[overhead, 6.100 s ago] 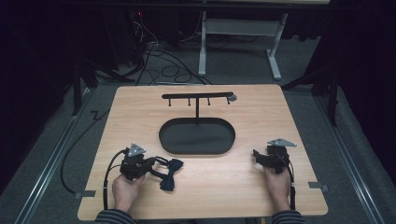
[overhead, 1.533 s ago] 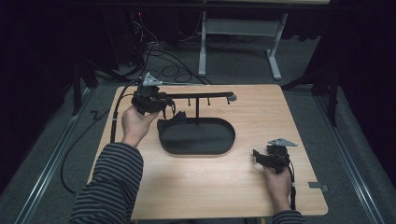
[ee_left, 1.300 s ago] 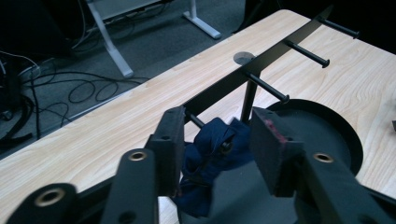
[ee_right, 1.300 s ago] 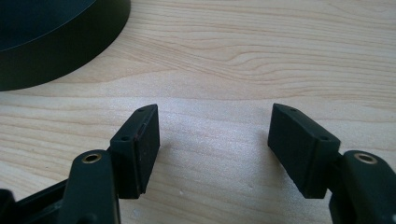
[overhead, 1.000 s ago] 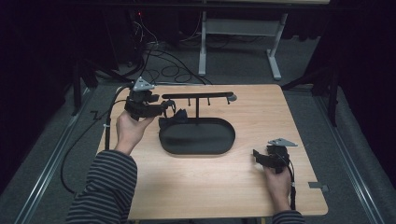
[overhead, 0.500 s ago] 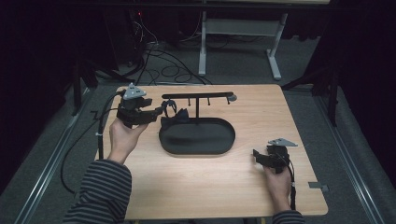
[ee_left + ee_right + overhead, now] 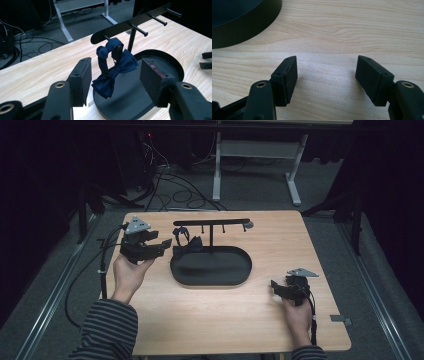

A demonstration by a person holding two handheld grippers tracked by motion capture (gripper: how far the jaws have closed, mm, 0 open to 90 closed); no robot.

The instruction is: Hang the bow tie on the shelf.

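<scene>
Bow tie (image 7: pixel 113 72) hung on leftmost peg of rack (image 7: pixel 135 21), centre frame. Left gripper (image 7: pixel 113 77) fingers just opened wide, nothing gripped. Right gripper (image 7: pixel 327 75) wide, empty, on surface (image 7: pixel 352 30). Only withdrawal left.

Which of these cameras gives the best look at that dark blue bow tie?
The left gripper view: the bow tie hangs close up from a peg of the black rack, strap and bow plain. The high view shows it as a small dark shape. The right gripper view faces bare table.
</scene>
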